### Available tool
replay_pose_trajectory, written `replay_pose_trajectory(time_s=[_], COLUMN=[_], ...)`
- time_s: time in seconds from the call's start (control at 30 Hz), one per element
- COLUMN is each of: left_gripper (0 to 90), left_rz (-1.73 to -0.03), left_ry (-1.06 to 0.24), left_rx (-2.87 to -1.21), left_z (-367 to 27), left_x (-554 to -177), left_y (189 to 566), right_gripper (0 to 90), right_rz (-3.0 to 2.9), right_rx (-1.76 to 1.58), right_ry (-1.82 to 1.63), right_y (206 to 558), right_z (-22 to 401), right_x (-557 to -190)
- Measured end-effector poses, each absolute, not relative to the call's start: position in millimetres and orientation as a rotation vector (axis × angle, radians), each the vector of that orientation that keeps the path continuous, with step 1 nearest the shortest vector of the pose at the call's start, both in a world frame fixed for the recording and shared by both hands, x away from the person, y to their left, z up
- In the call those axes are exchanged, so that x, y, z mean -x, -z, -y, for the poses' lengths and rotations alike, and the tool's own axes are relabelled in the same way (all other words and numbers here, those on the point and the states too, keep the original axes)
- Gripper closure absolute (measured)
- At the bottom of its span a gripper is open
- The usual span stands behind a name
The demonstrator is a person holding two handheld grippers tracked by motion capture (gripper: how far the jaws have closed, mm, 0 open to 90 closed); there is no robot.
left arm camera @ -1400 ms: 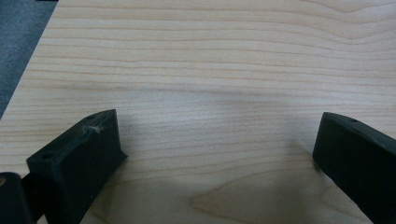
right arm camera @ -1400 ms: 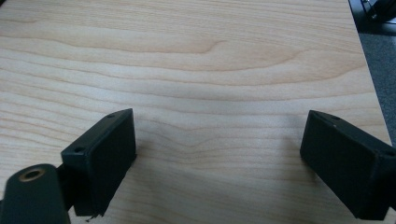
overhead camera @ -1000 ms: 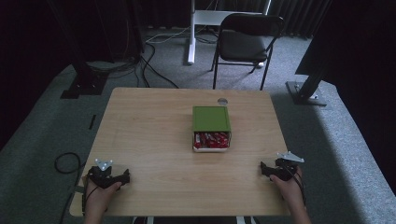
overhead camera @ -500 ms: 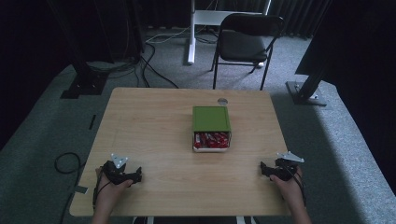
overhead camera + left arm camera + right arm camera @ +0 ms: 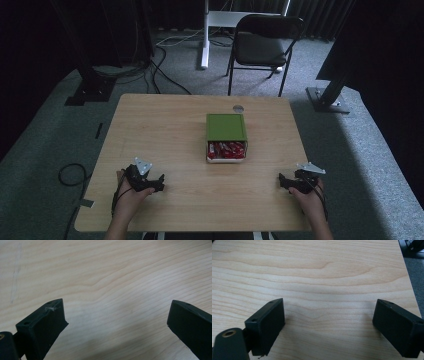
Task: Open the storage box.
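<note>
The left gripper (image 5: pixel 161 183) rests low on the wooden surface (image 5: pixel 165 135), jaws spread wide — bare wood grain between them, nothing held. Ahead of both pairs of jaws and between them sits the green-lidded box (image 5: pixel 226 137), its red contents showing. The right gripper (image 5: pixel 281 180) also gapes wide — empty.

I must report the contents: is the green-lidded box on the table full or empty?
Not empty: the green-lidded white box shows red packets at its open near side; how full, cannot tell.
</note>
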State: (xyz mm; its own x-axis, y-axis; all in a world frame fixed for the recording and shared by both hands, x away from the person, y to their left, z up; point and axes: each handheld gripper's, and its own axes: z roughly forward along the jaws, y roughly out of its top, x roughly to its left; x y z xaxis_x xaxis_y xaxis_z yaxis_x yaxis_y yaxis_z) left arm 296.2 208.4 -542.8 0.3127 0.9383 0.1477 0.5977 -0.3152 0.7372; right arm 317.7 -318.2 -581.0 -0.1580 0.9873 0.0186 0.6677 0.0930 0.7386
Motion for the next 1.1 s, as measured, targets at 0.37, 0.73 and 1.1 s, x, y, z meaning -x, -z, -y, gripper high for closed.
replay_pose_trajectory(time_s=[0.37,0.73,1.1], left_gripper=[2.6,2.6,2.6], left_rz=[-1.129,-0.948,-0.829], left_ry=[-0.788,-0.796,-0.798], left_rx=[-2.057,-2.101,-2.163], left_z=[-164.4,-124.9,-94.3], left_x=[-296.7,-302.3,-308.1], left_y=[511.9,494.7,492.8], right_gripper=[9.9,9.9,9.9], right_rz=[-1.883,-1.883,-1.883], right_rx=[-1.620,-1.620,-1.620], right_ry=[-0.850,-0.849,-0.850], right_y=[581.0,581.0,581.0], right_z=[318.2,318.2,318.1], right_x=[-317.7,-317.7,-317.7])
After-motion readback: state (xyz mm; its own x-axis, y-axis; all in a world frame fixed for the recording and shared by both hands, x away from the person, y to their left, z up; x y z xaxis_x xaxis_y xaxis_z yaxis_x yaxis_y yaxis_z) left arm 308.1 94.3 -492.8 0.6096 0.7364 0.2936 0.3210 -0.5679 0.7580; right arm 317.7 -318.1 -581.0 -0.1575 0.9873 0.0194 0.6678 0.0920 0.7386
